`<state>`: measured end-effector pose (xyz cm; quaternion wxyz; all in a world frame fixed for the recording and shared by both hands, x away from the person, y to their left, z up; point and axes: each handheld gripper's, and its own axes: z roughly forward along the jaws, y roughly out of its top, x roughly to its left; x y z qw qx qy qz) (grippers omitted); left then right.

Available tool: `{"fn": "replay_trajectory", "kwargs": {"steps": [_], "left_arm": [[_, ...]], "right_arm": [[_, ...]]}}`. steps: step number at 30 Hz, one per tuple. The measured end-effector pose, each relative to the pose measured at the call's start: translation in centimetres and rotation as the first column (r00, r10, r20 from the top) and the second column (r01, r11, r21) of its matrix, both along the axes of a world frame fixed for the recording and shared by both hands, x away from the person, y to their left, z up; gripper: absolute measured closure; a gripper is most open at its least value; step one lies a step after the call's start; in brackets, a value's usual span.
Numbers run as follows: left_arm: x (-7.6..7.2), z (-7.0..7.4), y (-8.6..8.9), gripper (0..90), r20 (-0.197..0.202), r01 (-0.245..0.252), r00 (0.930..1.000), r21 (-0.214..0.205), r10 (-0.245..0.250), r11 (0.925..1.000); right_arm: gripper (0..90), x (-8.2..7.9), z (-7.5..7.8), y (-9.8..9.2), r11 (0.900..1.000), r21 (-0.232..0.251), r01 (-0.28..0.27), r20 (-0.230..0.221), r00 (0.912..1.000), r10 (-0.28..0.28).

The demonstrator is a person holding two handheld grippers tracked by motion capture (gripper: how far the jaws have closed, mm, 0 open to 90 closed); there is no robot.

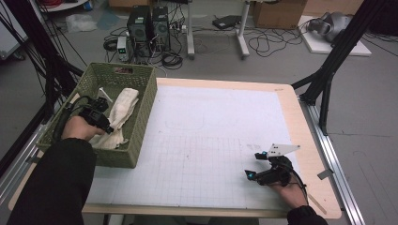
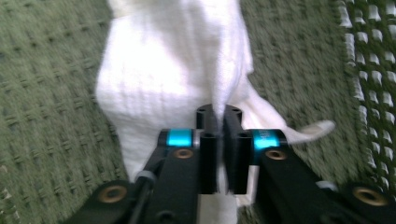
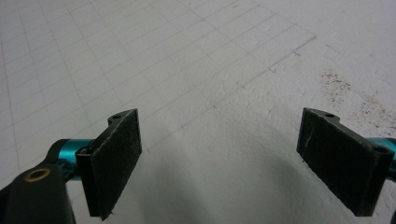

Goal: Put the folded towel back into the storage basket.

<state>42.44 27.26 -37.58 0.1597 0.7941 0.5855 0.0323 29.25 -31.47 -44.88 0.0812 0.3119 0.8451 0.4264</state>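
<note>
- The left gripper (image 2: pixel 219 140) sits inside the green woven basket (image 1: pixel 141 136), its fingers pressed together on a thin fold of the white towel (image 2: pixel 173 74); most of the cloth lies ahead of the fingertips on the basket floor.
- The right gripper (image 3: pixel 219 158) rests low over the gridded white mat (image 3: pixel 196 56), fingers wide apart with nothing between them.
- The pinch takes only an edge of fabric, so the towel could slip free on lifting.
- Trailing cloth below the fingers could snag the basket wall and drag or tip the basket.
- A small white object (image 1: pixel 104 95) beyond the towel might get swept along.
</note>
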Motion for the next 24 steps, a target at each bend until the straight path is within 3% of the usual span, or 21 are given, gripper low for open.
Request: {"fn": "replay_trajectory", "kwargs": {"steps": [2, 4, 5, 6, 8, 9, 11, 14, 15, 17, 19, 21, 24], "left_arm": [[0.2, -0.1, -0.1, 87.4, 0.043, -0.041, 0.9982, -0.053, 0.043, 0.9978], [0.3, -0.4, -0.3, 87.3, 0.102, -0.079, 0.9913, -0.046, 0.083, 0.9958], [0.4, -0.7, -0.4, 87.2, 0.113, -0.093, 0.9888, -0.049, 0.098, 0.9944], [0.5, -1.2, -0.4, 87.1, 0.099, -0.098, 0.9898, -0.050, 0.102, 0.9939], [0.6, -2.1, -0.7, 82.8, 0.016, -0.089, 0.9958, -0.055, 0.090, 0.9946], [0.6, -2.3, -0.7, 75.9, -0.009, -0.086, 0.9962, -0.052, 0.086, 0.9949], [0.5, -2.1, -0.7, 64.7, -0.008, -0.067, 0.9978, -0.065, 0.066, 0.9956], [0.3, -2.1, -0.7, 48.0, -0.102, -0.024, 0.9946, -0.075, 0.016, 0.9969], [0.2, -2.2, -0.9, 45.2, -0.105, -0.015, 0.9945, -0.071, 0.008, 0.9974], [0.2, -2.4, -1.2, 44.0, -0.105, 0.003, 0.9945, -0.043, -0.008, 0.9991], [0.1, -2.6, -1.8, 45.3, -0.084, 0.029, 0.9961, 0.021, -0.027, 0.9994], [0.0, -2.6, -2.2, 60.3, -0.057, 0.041, 0.9978, 0.116, -0.035, 0.9924], [-0.1, -2.4, -2.4, 81.0, -0.045, 0.056, 0.9978, 0.185, -0.048, 0.9811]], "right_arm": [[13.1, 0.0, 0.0, 0.0, 1.0000, -0.001, 0.002, -0.003, 1.0000, -0.002], [13.1, 0.0, 0.0, 0.0, 1.0000, -0.001, 0.001, 0.000, 1.0000, -0.001], [13.1, 0.0, 0.0, 0.0, 1.0000, -0.002, 0.000, -0.001, 1.0000, 0.000], [13.0, 0.0, 0.0, 0.1, 1.0000, -0.004, -0.001, -0.001, 1.0000, 0.001], [13.1, 0.0, 0.0, 0.1, 1.0000, -0.004, -0.004, -0.001, 1.0000, 0.004], [13.1, 0.0, 0.0, 0.1, 1.0000, -0.005, -0.003, -0.002, 1.0000, 0.003], [13.1, 0.0, 0.0, 0.1, 0.9999, -0.006, -0.009, 0.003, 1.0000, 0.009], [13.1, 0.0, 0.0, 0.1, 1.0000, -0.005, -0.006, -0.005, 1.0000, 0.006], [13.1, 0.0, 0.0, 0.1, 1.0000, -0.004, -0.009, 0.000, 1.0000, 0.009], [13.1, 0.0, 0.0, 0.2, 0.9999, -0.011, -0.009, -0.003, 1.0000, 0.009], [13.1, 0.0, 0.0, 0.2, 0.9998, -0.013, -0.014, 0.000, 0.9999, 0.014], [13.1, 0.0, 0.0, 0.2, 0.9998, -0.013, -0.015, -0.002, 0.9999, 0.015], [13.1, 0.0, 0.0, 0.2, 0.9998, -0.013, -0.014, 0.000, 0.9999, 0.014]]}}
